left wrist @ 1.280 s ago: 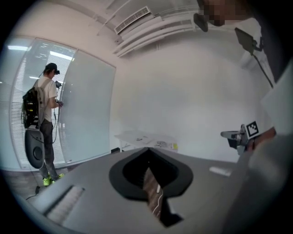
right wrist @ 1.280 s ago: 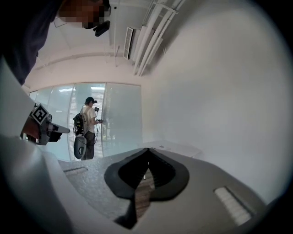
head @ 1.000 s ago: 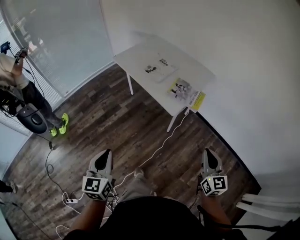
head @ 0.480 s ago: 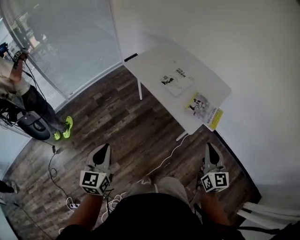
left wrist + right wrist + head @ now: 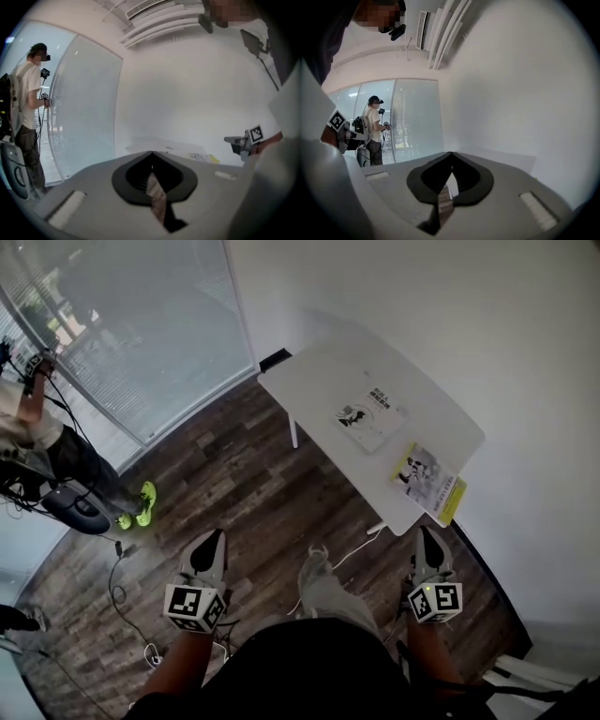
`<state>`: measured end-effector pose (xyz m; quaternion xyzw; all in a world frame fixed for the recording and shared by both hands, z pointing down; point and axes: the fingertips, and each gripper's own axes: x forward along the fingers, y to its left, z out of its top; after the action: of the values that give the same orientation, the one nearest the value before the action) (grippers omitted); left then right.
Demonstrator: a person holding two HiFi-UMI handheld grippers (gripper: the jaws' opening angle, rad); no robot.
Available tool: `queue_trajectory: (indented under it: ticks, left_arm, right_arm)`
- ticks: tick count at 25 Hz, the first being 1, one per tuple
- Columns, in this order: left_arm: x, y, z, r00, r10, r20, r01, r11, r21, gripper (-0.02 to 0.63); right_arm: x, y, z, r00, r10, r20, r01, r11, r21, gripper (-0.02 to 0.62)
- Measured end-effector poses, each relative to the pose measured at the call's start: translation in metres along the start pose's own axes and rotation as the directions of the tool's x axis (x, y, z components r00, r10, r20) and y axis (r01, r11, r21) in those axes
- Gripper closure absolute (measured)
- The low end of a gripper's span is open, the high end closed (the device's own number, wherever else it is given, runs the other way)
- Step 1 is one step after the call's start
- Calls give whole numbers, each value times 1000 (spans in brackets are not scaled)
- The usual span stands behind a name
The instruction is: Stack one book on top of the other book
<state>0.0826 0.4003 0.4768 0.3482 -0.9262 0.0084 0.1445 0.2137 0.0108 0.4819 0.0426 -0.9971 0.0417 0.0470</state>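
Observation:
Two books lie apart on a white table (image 5: 319, 381) against the wall. One is a white book (image 5: 372, 418) near the table's middle. The other is a book with a yellow edge (image 5: 429, 482) at the near right corner. My left gripper (image 5: 213, 540) hangs over the wooden floor, well short of the table, its jaws together and empty. My right gripper (image 5: 427, 534) is just below the table's near corner, also shut and empty. In the left gripper view the jaws (image 5: 150, 153) meet, with the table (image 5: 140, 142) and both books faint beyond. In the right gripper view the jaws (image 5: 451, 153) meet too.
A person (image 5: 42, 437) in bright green shoes stands at the left by a frosted glass wall (image 5: 141, 324). White cables (image 5: 120, 589) trail over the dark wood floor. A white wall runs behind the table. A white object (image 5: 539, 669) sits at the lower right.
The table and books have slid right and nearer in the head view as I walk toward them. Both grippers travel along, still shut and empty.

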Motion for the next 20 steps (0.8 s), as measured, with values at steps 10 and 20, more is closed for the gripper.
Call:
queue_trajectory:
  ticks: [10, 20]
  left_arm:
    - [105, 41, 75, 999, 22, 41, -23, 999, 28, 603]
    - [219, 41, 118, 999, -51, 21, 49, 995, 81, 604]
  right_arm:
    - [136, -32, 40, 998, 44, 42, -44, 999, -6, 594]
    - [217, -91, 41, 999, -24, 41, 21, 998, 65, 593]
